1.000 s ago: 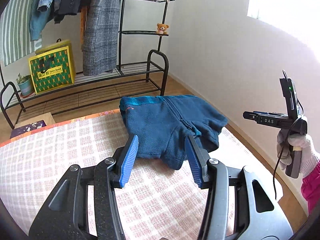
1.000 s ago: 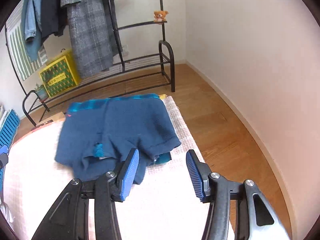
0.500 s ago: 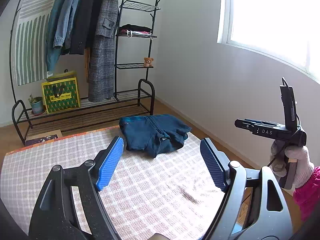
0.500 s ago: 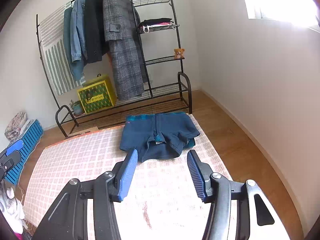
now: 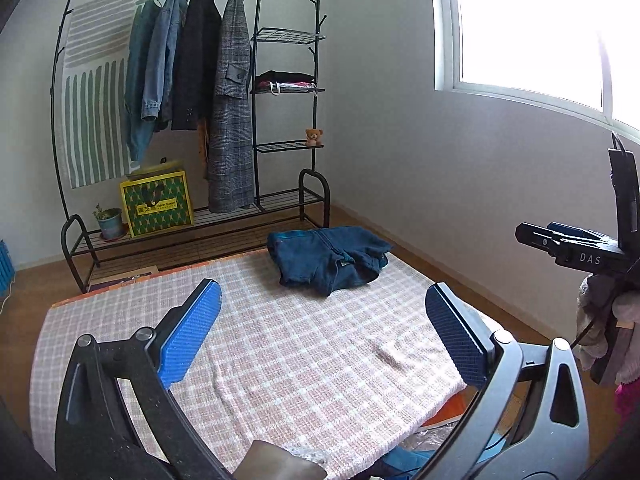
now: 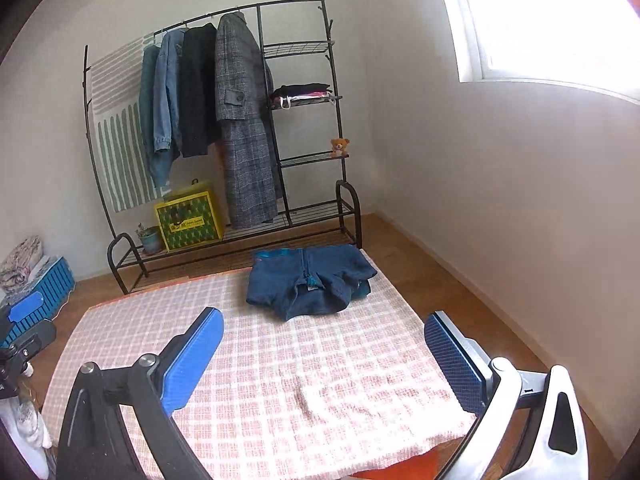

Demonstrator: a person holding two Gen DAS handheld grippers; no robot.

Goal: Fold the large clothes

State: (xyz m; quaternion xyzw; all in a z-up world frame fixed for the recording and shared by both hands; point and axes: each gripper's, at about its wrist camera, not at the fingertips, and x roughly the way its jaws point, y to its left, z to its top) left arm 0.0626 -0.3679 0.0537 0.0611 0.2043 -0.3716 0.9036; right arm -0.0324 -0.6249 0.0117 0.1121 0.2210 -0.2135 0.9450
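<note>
Clothes rack (image 5: 192, 120) with hung coats and yellow bag (image 5: 157, 204) at back wall, window (image 5: 532, 28) right. Folded blue garment (image 5: 328, 258) lies on checked cloth's (image 5: 280, 352) far edge, well ahead of left gripper (image 5: 320, 336) and right gripper (image 6: 326, 360), both spread wide, empty.

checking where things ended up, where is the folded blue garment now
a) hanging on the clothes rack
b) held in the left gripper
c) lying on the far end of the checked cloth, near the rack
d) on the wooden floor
c: the folded blue garment lies on the far end of the checked cloth, free of the open left gripper and open right gripper.
</note>
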